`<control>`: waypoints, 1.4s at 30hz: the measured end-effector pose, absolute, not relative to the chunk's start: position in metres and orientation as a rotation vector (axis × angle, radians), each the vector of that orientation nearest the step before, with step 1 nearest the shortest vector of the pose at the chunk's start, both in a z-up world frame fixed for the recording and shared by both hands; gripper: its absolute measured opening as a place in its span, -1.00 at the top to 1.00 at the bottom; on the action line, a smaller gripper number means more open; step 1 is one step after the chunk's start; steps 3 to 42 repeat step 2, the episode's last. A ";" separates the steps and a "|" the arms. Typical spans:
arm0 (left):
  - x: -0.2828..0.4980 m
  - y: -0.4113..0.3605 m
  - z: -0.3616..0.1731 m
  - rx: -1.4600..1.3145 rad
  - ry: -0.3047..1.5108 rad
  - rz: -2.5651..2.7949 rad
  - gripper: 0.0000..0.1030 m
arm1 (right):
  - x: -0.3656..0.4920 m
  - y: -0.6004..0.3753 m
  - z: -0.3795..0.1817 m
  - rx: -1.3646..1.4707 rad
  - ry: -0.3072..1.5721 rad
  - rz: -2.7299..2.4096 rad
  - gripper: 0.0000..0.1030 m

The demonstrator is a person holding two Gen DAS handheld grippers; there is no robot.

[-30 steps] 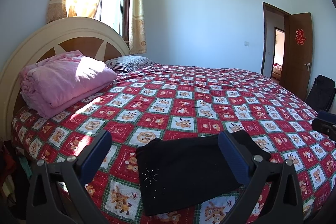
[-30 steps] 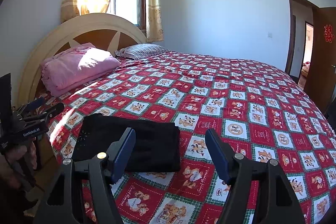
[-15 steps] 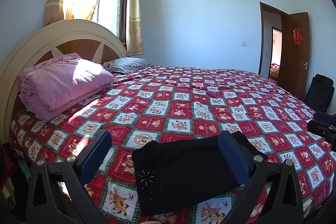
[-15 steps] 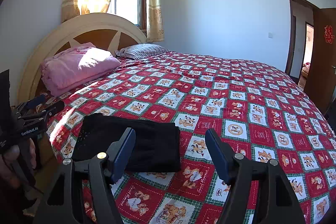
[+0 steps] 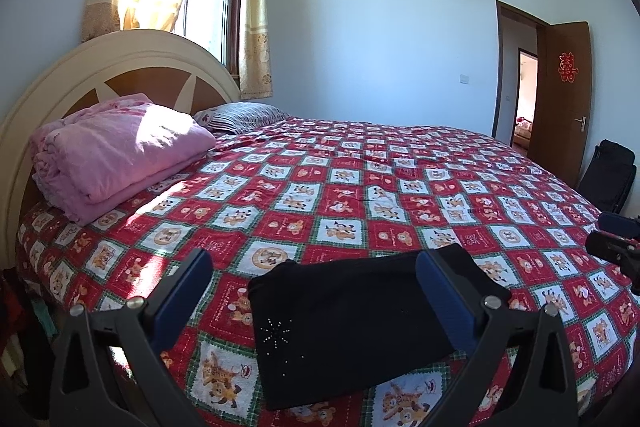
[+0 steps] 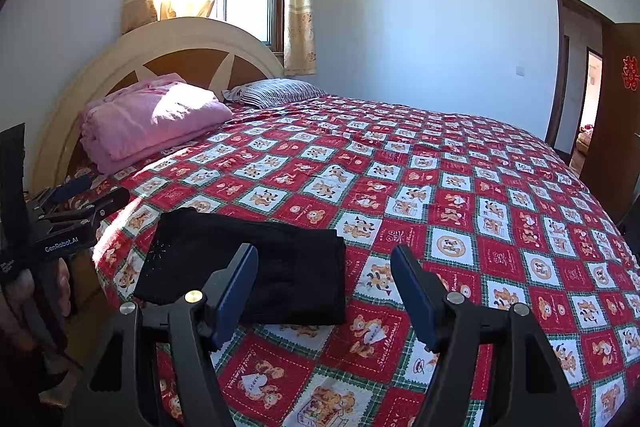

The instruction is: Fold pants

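Note:
The black pants (image 5: 344,323) lie folded in a flat rectangle on the red patterned bedspread (image 5: 360,195) near the bed's front edge, with a small sparkly star motif on them. My left gripper (image 5: 312,291) is open and empty, held above and in front of the pants. In the right wrist view the pants (image 6: 248,259) lie to the left, and my right gripper (image 6: 324,291) is open and empty, held above their right edge. The left gripper also shows at the left edge of the right wrist view (image 6: 84,195).
A folded pink quilt (image 5: 116,155) and a striped pillow (image 5: 244,117) lie by the cream headboard (image 5: 120,59). A brown door (image 5: 560,107) stands open at the right, with a black bag (image 5: 608,179) beside it. The bed's front edge drops off just below the pants.
The left wrist view has pulled back and tilted up slightly, so the pants sit a little lower in frame. The right gripper has barely moved. Both stay open.

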State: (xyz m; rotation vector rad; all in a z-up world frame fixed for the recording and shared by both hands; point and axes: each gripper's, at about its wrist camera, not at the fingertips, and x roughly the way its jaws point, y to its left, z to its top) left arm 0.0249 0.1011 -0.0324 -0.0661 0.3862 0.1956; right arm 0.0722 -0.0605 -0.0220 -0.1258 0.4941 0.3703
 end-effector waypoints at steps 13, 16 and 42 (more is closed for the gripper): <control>0.026 0.102 -0.034 -0.068 0.389 0.197 -1.00 | 0.074 -0.061 -0.023 -0.124 0.497 0.367 -0.36; 0.026 0.102 -0.034 -0.068 0.389 0.197 -1.00 | 0.074 -0.061 -0.023 -0.124 0.497 0.367 -0.36; 0.026 0.102 -0.034 -0.068 0.389 0.197 -1.00 | 0.074 -0.061 -0.023 -0.124 0.497 0.367 -0.36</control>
